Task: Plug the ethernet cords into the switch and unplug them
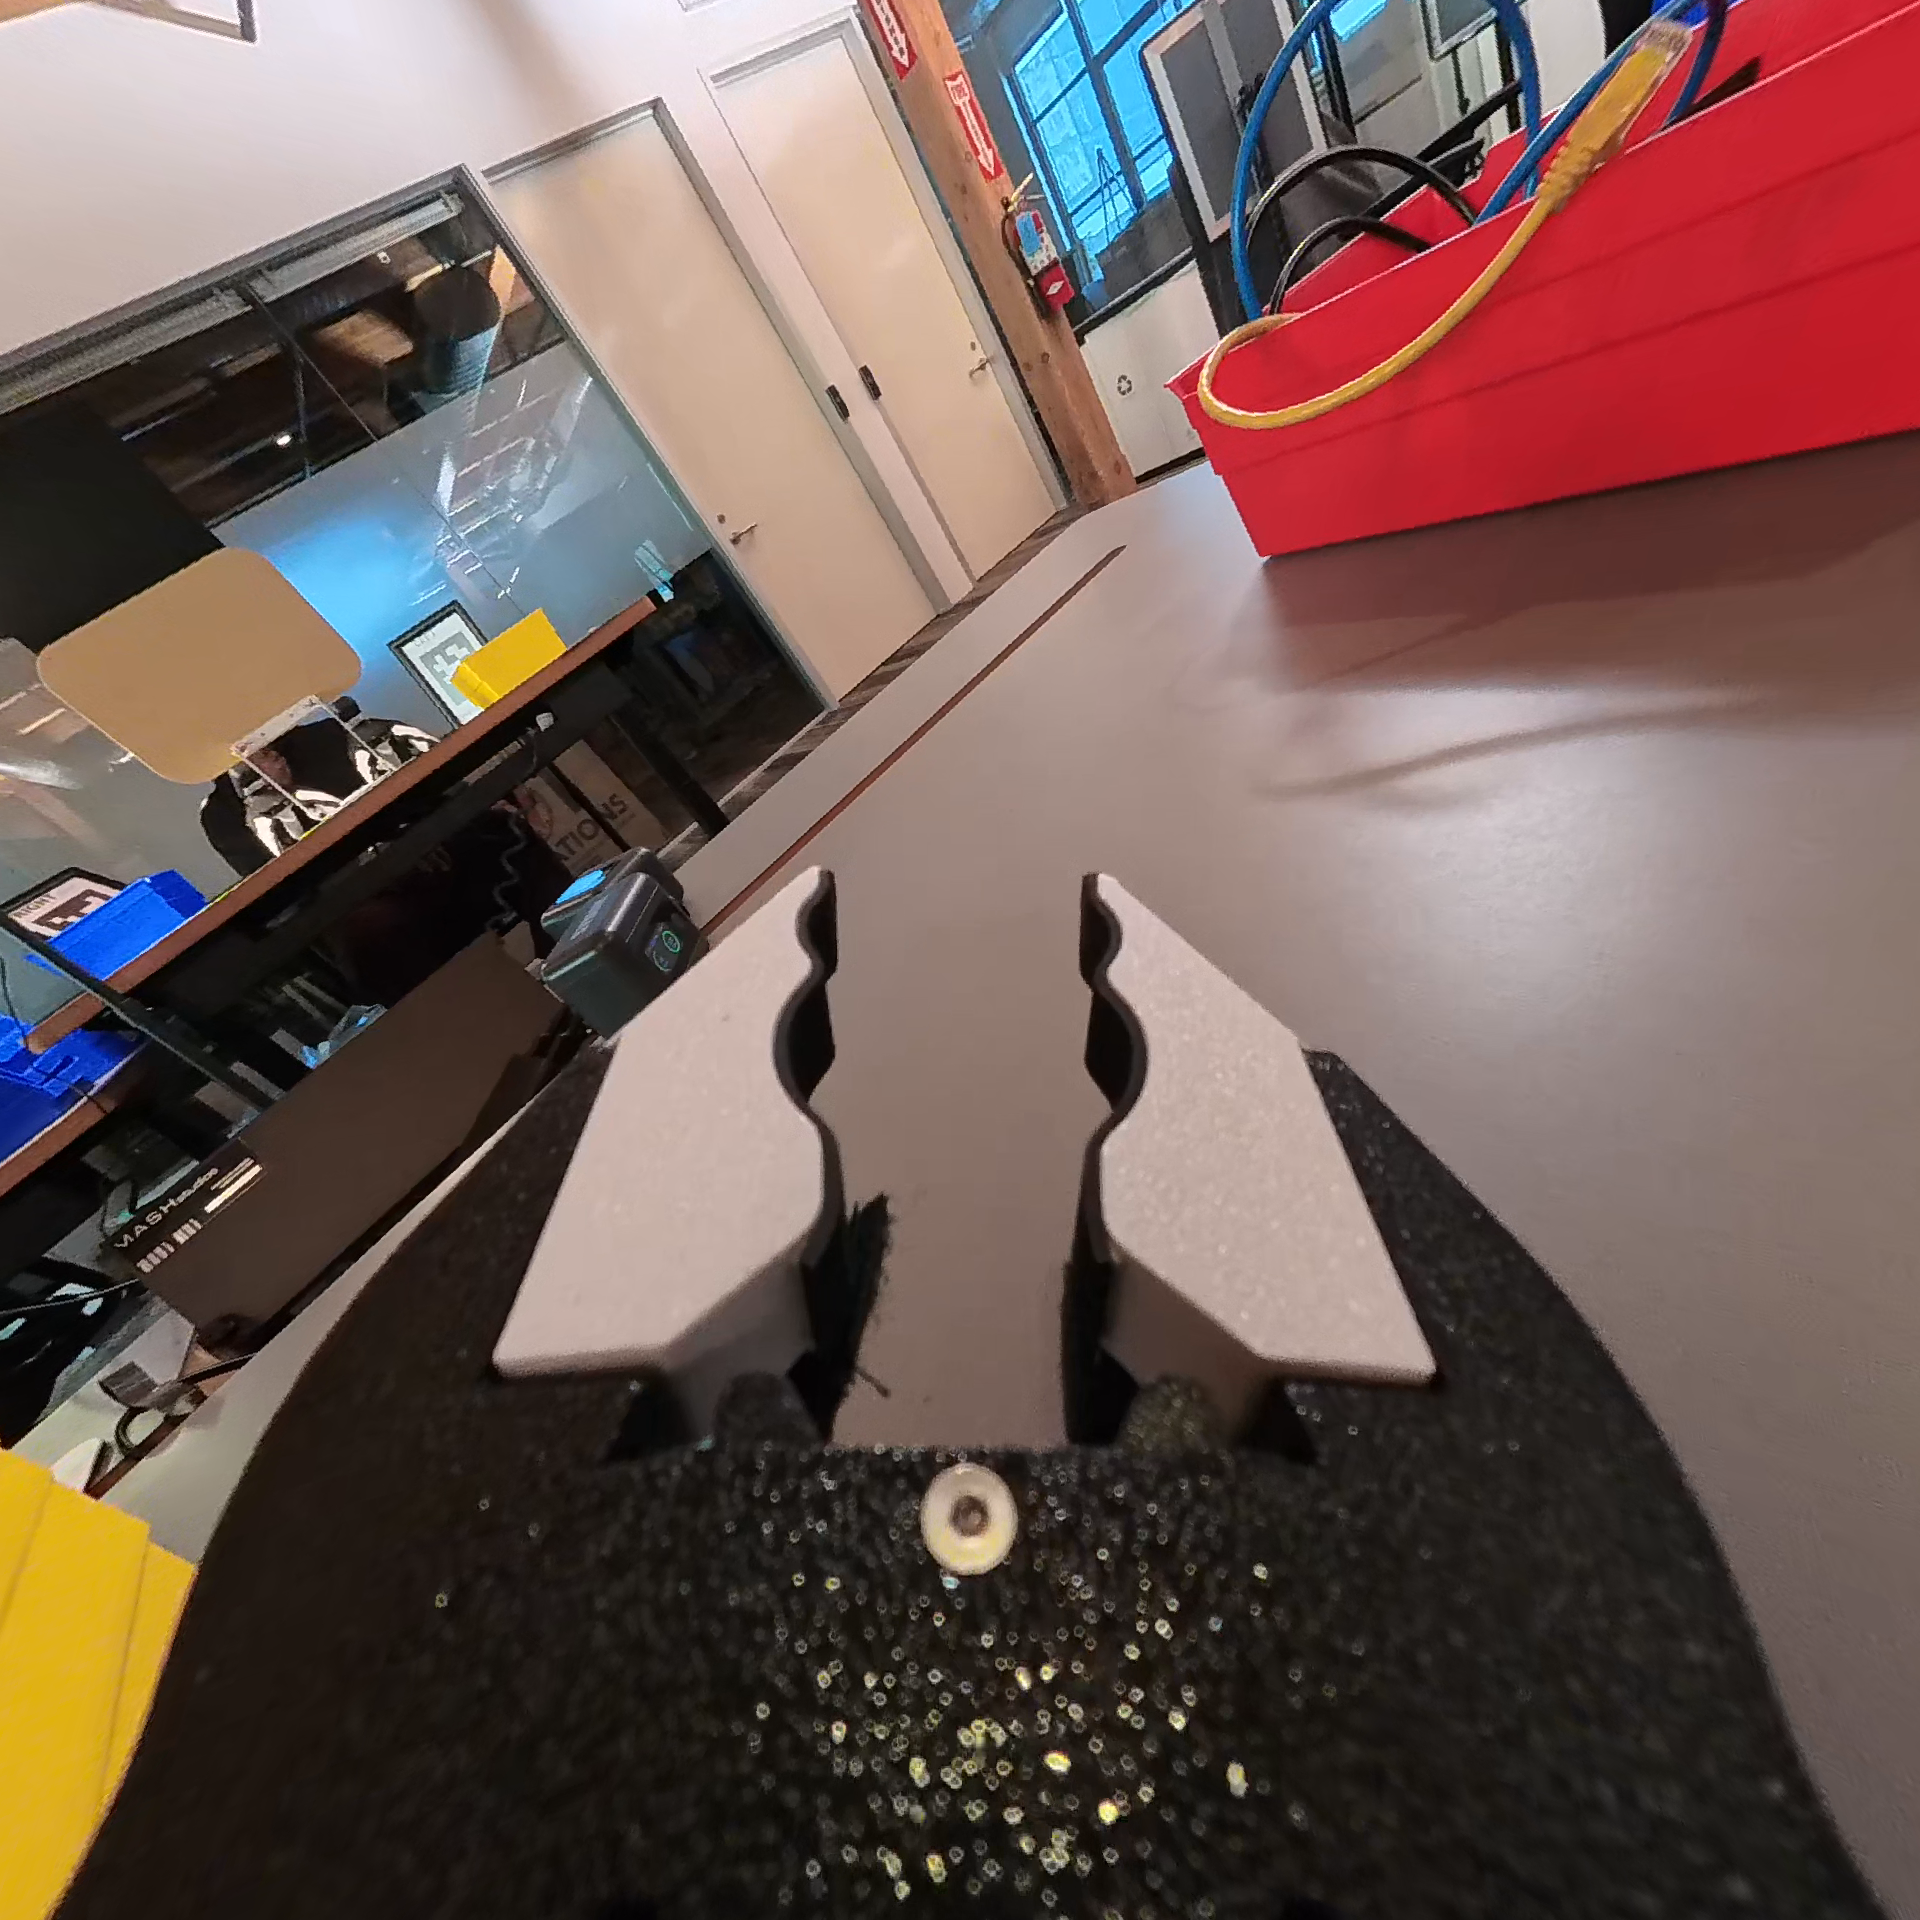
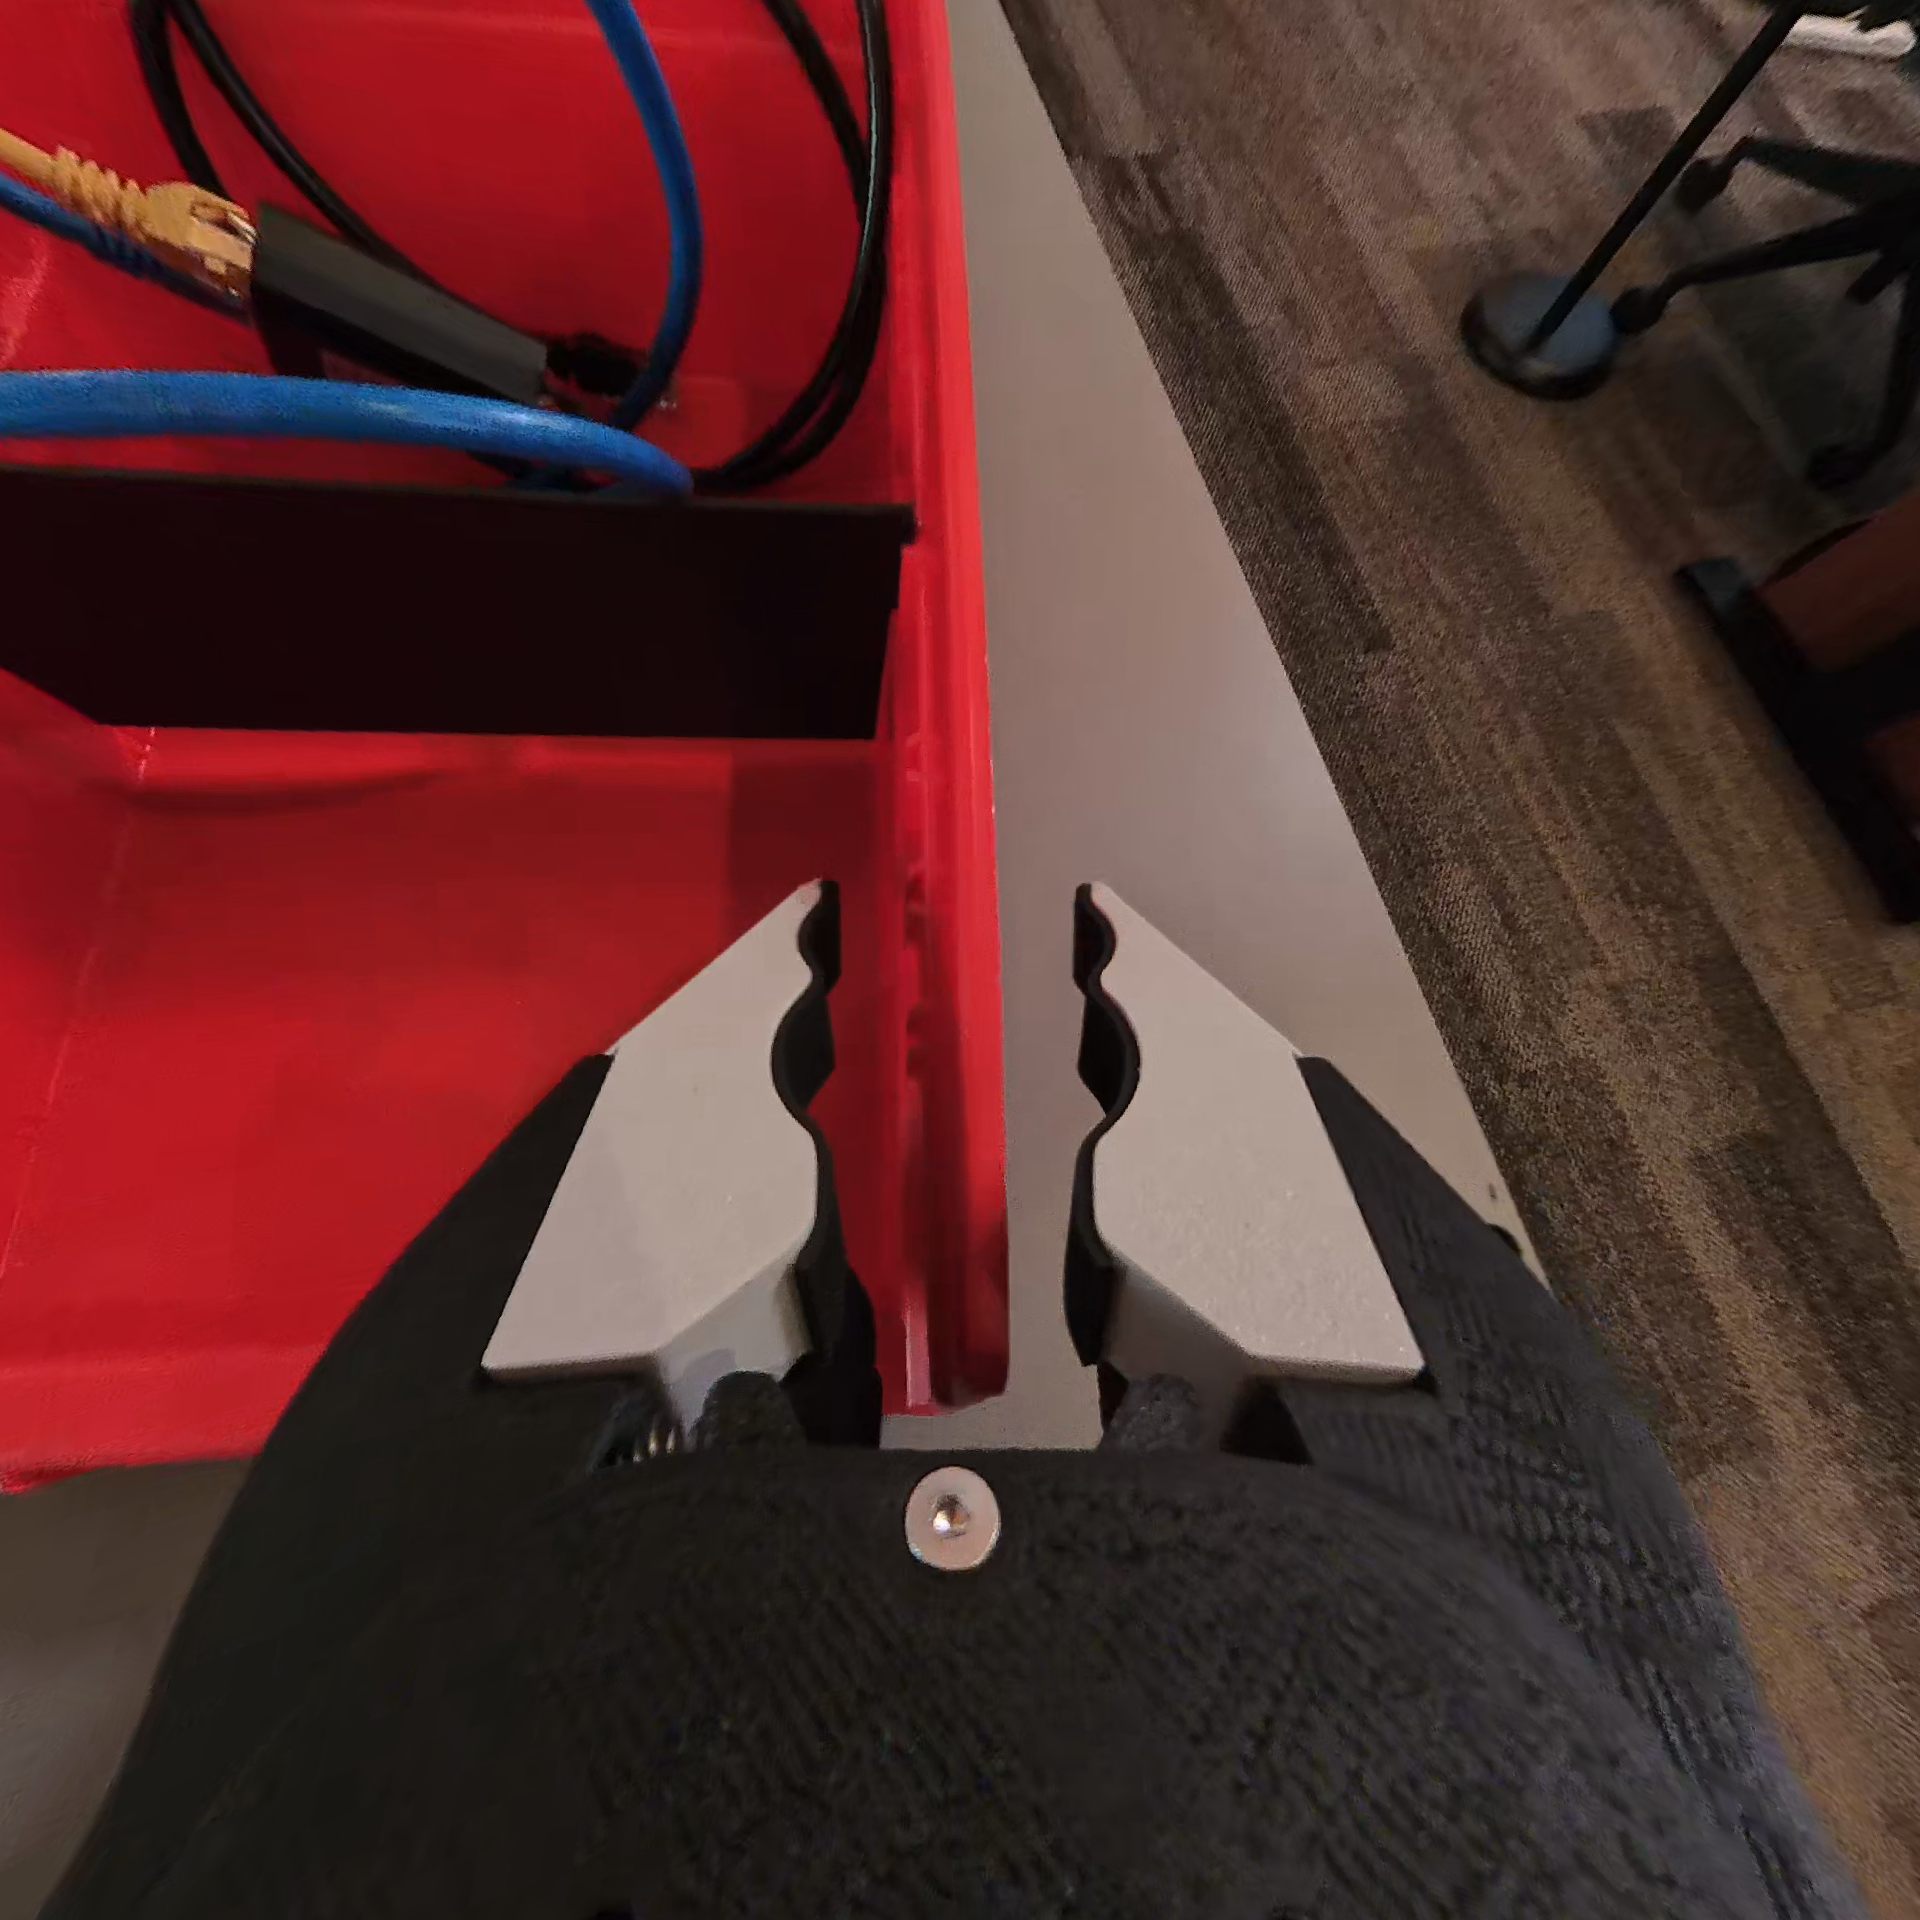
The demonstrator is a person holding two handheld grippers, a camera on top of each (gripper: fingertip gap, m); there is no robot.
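Note:
A red bin (image 1: 1621,343) stands on the grey table at the far right of the left wrist view. A yellow ethernet cord (image 1: 1455,312) loops over its rim, plug end up, beside a blue cord (image 1: 1262,156). My left gripper (image 1: 956,894) is open and empty, low over the table, well short of the bin. In the right wrist view my right gripper (image 2: 951,899) is open and straddles the bin's right wall (image 2: 951,1039), not clamped on it. Inside lie a blue cord (image 2: 343,410), a yellow plug (image 2: 192,234), black cables (image 2: 868,260) and a dark switch (image 2: 405,301).
A black divider (image 2: 447,613) crosses the bin; the near compartment (image 2: 416,1039) holds nothing. The table edge (image 2: 1195,623) runs just right of the bin, with carpet and a stand base (image 2: 1548,332) below. Yellow bin corner (image 1: 62,1662) at left; another table and a person beyond. Spacing between my two grippers at the tips: around 50 centimeters. The yellow plug (image 2: 192,234) lies some 20 centimeters from my right tips, 40 centimeters from my left tips.

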